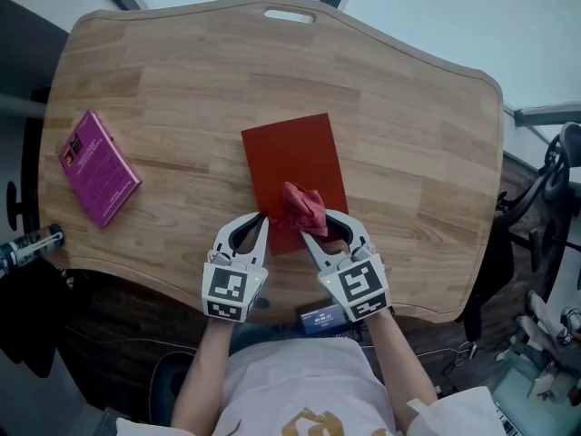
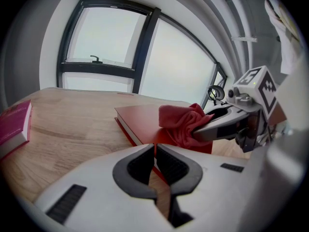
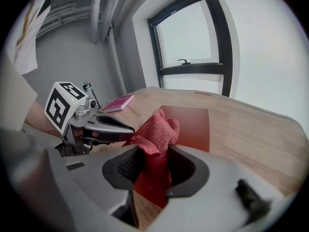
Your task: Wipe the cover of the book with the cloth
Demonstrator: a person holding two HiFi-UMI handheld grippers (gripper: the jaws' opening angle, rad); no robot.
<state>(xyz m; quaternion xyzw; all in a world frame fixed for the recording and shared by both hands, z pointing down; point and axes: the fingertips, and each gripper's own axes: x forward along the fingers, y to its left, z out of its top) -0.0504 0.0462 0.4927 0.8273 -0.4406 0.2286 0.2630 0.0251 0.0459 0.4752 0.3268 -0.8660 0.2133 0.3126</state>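
A red book (image 1: 292, 157) lies flat in the middle of the wooden table (image 1: 418, 162). A crumpled red cloth (image 1: 304, 207) rests on the near end of its cover, and my right gripper (image 1: 315, 228) is shut on it. In the right gripper view the cloth (image 3: 155, 129) bulges up between the pads over the book (image 3: 193, 124). My left gripper (image 1: 264, 220) is shut, with its tips at the book's near left edge. The left gripper view shows the shut left gripper (image 2: 155, 153) at the book's corner (image 2: 137, 120), with the cloth (image 2: 178, 122) and right gripper (image 2: 212, 124) just beyond.
A pink book (image 1: 98, 166) lies near the table's left edge, well away from both grippers. A handle cutout (image 1: 290, 14) sits at the far rim. The table's near edge runs just under my grippers. Dark gear stands off the table at right (image 1: 545, 198).
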